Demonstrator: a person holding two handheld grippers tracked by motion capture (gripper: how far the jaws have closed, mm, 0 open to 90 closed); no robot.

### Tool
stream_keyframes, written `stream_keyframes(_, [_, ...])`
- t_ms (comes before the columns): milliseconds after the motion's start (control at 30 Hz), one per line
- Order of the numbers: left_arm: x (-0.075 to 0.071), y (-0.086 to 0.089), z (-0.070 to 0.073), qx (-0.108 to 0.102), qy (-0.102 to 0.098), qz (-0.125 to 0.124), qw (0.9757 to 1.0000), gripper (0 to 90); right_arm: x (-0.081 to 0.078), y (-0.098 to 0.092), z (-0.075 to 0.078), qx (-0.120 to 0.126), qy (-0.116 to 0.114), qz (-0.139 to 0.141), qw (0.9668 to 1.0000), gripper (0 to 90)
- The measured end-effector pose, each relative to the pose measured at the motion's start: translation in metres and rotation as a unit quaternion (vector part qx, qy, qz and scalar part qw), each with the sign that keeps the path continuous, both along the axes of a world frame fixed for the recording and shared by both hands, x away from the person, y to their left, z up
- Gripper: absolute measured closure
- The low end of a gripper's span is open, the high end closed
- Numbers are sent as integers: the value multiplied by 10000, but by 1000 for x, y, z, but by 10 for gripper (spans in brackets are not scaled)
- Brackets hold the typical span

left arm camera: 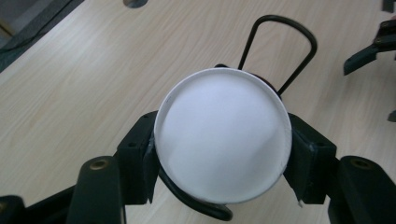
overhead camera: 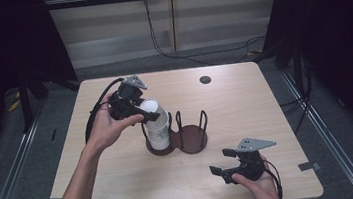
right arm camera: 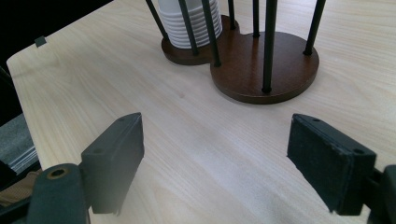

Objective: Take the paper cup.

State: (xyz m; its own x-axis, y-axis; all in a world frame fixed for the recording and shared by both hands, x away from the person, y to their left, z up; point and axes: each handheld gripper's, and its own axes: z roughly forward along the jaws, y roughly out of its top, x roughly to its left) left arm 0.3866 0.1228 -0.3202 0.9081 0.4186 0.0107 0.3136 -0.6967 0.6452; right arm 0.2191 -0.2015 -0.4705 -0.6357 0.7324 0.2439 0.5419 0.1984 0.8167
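Gripping the white paper cup (left arm camera: 223,136) from both sides, the left gripper (overhead camera: 142,114) pinches it near the rim, with one black pad on each side of the cup. The cup is the top one of a stack of cups (right arm camera: 189,22) that stands in the left ring of a dark wooden cup holder (overhead camera: 178,137). The holder sits near the middle of the table (overhead camera: 245,101), a little toward the left edge, and its right ring holds no cups. A few things could go wrong from here. If the pads squeeze too hard, the thin cup could bend or crumple. If they hold too softly, the cup could slip out and drop back. Cups in a stack like to stick, so the one under it may come up too. The cup could also bump one of the thin black wire loops (left arm camera: 279,49) that stand around it, and that could tip the holder. The left hand (overhead camera: 106,130) reaches in from the left edge, wrist bent, so the gripper points down and across at the cup. The right gripper (overhead camera: 227,163) rests low near the front right corner of the table, its jaws spread wide with nothing between them, pointing toward the holder. The right hand (overhead camera: 260,184) holds it from below.
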Motion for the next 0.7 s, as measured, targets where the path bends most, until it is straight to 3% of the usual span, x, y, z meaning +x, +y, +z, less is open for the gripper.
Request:
stream_keyframes(200, [-1,5,5,-176,-44,-5,9998,373,-1,1,0,-22,-14,39,10000,181])
stream_keyframes(267, [-1,6,5,-296,-17,-18,9996,373,-1,2,0,-20,-16,48,10000,181])
stream_keyframes(333, [-2,8,6,-564,-4,17,9984,373,0,2,0,-22,-19,47,10000,182])
stream_keyframes(467, [-2,11,6,-645,-75,30,9979,373,0,0,0,-23,-24,40,10000,181])
stream_keyframes(533, [-2,13,7,-816,33,-57,9966,373,0,0,0,-25,-21,38,10000,181])
stream_keyframes(567, [-2,14,7,-870,-5,-39,9962,373,-1,0,0,-25,-9,33,10000,181])
stream_keyframes(600, [-3,15,8,-822,-109,20,9966,373,-1,1,0,-21,-4,36,10000,180])
stream_keyframes(700, [-4,19,10,-888,-80,20,9960,373,0,1,0,-13,-1,40,10000,181])
